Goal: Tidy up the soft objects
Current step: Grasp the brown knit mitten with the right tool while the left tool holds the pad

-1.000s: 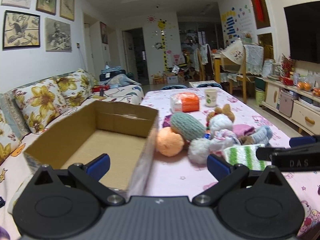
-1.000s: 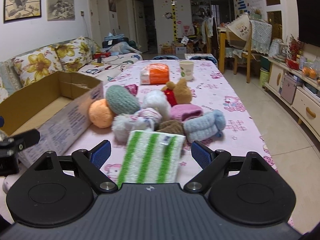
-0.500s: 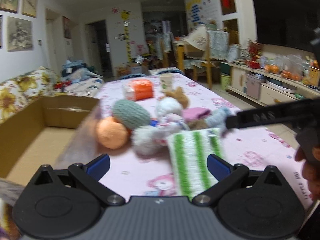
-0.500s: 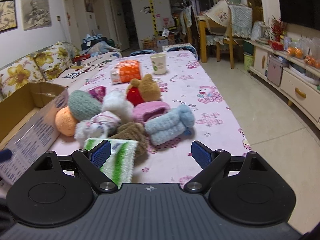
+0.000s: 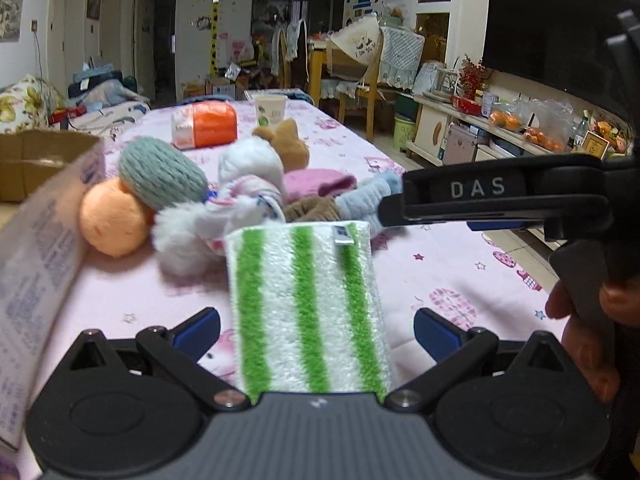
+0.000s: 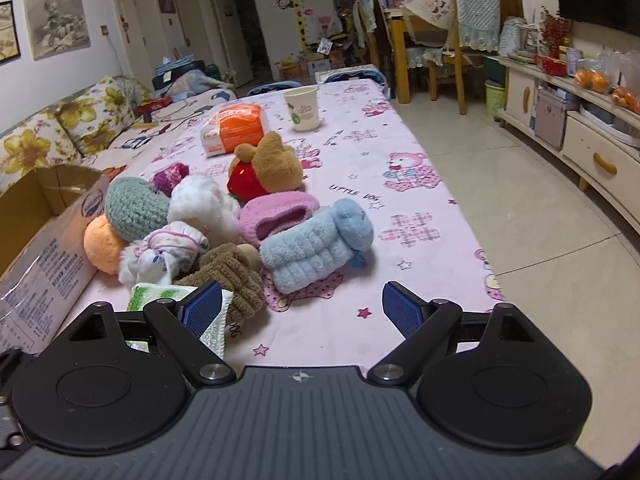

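Note:
A pile of soft things lies on the pink tablecloth (image 6: 420, 184): an orange ball (image 5: 110, 220), a grey-green knitted piece (image 5: 160, 174), a white plush (image 6: 200, 208), a pink hat (image 6: 280, 216), a light blue fleece roll (image 6: 316, 244) and a brown fleece piece (image 6: 232, 276). A green-and-white striped cloth (image 5: 308, 308) lies flat between the wide-apart fingers of my left gripper (image 5: 316, 326), which is open. My right gripper (image 6: 302, 306) is open too, above bare tablecloth just in front of the blue roll, with the striped cloth (image 6: 160, 296) behind its left finger.
An open cardboard box (image 6: 48, 216) stands left of the pile. Farther back on the table are an orange packet (image 6: 236, 128) and a paper cup (image 6: 303, 108). A sofa (image 6: 60, 128) lies to the left, bare floor (image 6: 540, 220) and a low cabinet to the right.
My left gripper has swung right from over the box to face the striped cloth. My right gripper has shifted right, off the striped cloth and toward the blue roll.

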Demonstrator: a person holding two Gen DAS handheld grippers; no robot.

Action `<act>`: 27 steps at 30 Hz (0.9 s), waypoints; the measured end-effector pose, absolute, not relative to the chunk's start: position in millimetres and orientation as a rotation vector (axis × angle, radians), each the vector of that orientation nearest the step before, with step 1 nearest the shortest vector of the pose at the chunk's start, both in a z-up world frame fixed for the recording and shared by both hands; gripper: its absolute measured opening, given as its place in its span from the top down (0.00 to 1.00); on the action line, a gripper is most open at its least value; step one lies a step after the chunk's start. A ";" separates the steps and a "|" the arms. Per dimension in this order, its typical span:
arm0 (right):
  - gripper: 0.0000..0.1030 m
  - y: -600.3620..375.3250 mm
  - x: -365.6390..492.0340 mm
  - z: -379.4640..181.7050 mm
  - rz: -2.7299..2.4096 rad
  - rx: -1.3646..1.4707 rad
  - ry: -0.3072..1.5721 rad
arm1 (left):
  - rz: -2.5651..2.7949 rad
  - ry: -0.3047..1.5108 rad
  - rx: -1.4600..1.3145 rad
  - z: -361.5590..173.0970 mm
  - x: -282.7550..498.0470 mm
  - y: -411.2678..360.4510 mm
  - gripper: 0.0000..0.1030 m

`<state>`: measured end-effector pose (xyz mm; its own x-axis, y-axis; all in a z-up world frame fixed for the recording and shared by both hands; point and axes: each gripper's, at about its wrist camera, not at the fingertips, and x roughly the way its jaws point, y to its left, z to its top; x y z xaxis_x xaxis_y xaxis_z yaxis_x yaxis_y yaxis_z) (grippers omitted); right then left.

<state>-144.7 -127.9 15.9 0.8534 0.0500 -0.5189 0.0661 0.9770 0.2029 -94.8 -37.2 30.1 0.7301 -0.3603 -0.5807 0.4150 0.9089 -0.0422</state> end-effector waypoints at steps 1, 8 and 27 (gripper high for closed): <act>0.00 -124.8 -145.5 15.6 -0.004 0.217 0.554 | -0.421 0.627 0.103 27.4 -92.1 -40.0 0.01; 0.00 -122.7 -137.7 17.7 0.013 0.234 0.579 | -0.396 0.656 0.147 14.5 -75.5 -48.7 0.06; 0.00 -108.2 -71.8 5.7 0.233 0.343 0.667 | -0.360 0.688 0.185 25.8 -63.2 -2.4 0.21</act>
